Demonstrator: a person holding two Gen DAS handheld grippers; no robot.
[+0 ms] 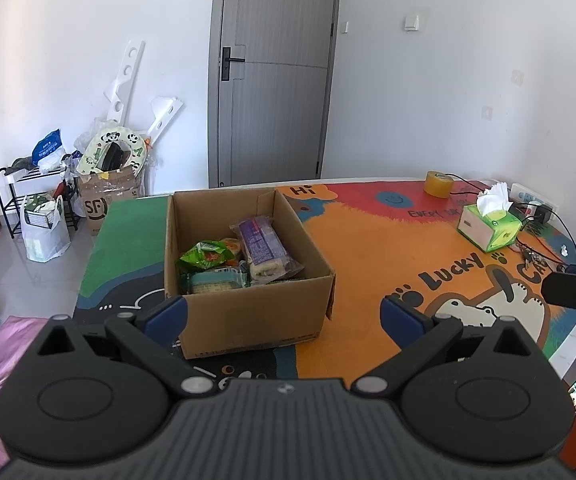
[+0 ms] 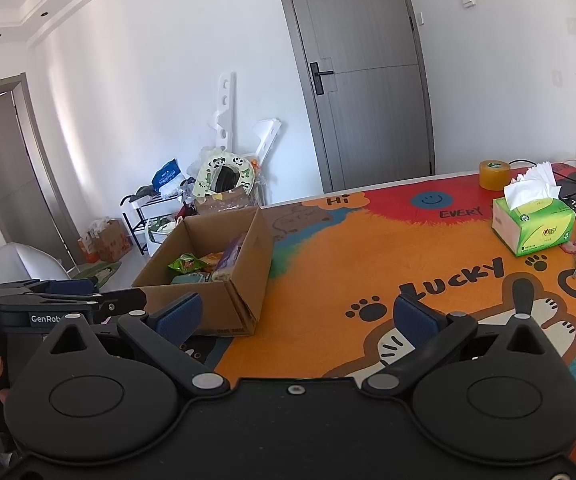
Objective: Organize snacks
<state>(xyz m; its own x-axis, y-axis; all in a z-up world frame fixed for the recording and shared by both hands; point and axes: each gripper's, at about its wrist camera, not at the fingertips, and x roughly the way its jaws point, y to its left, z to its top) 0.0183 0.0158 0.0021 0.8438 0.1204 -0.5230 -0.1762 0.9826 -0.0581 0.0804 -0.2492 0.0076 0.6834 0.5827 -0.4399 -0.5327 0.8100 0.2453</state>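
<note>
Left gripper (image 1: 283, 312) level above near table edge, jaws spread wide, nothing between. Right gripper (image 2: 296, 316) likewise released, held over orange mat (image 2: 368, 264). Cardboard box (image 1: 255, 308) just ahead of left gripper, snack packets (image 1: 243, 256) inside. Tissue box (image 2: 534, 226) farther right.

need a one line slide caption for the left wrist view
Open left tongs hover before a cardboard box of packaged snacks on a colourful cat-print table mat, tissue box to the right.

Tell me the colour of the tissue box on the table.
The cardboard tissue box is green with yellow; clearest in the right wrist view.
</note>
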